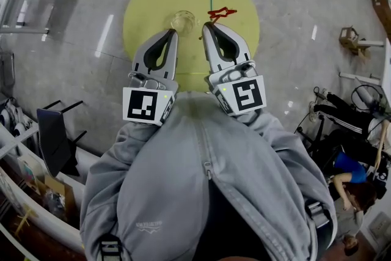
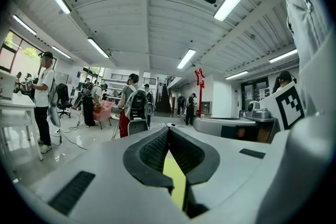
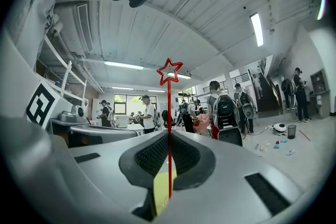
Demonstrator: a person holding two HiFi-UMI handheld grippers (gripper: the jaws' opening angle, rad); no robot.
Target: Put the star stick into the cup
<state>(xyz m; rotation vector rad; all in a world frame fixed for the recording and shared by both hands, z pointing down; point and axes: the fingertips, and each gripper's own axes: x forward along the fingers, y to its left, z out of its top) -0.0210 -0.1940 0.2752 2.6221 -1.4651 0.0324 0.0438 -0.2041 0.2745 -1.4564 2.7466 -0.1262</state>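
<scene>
Right gripper (image 1: 208, 26) is clamped on the star stick (image 1: 221, 12), just right of the cup (image 1: 182, 21); left gripper (image 1: 172, 32) is closed and empty. The thin stick may pivot in the jaws, miss the rim or tip the cup.

We log bright, even light from ceiling tubes (image 2: 186, 59); glare streaks on the floor (image 1: 104, 36). Fisheye bending, dark corners; left gripper (image 2: 168, 128) slightly soft.
</scene>
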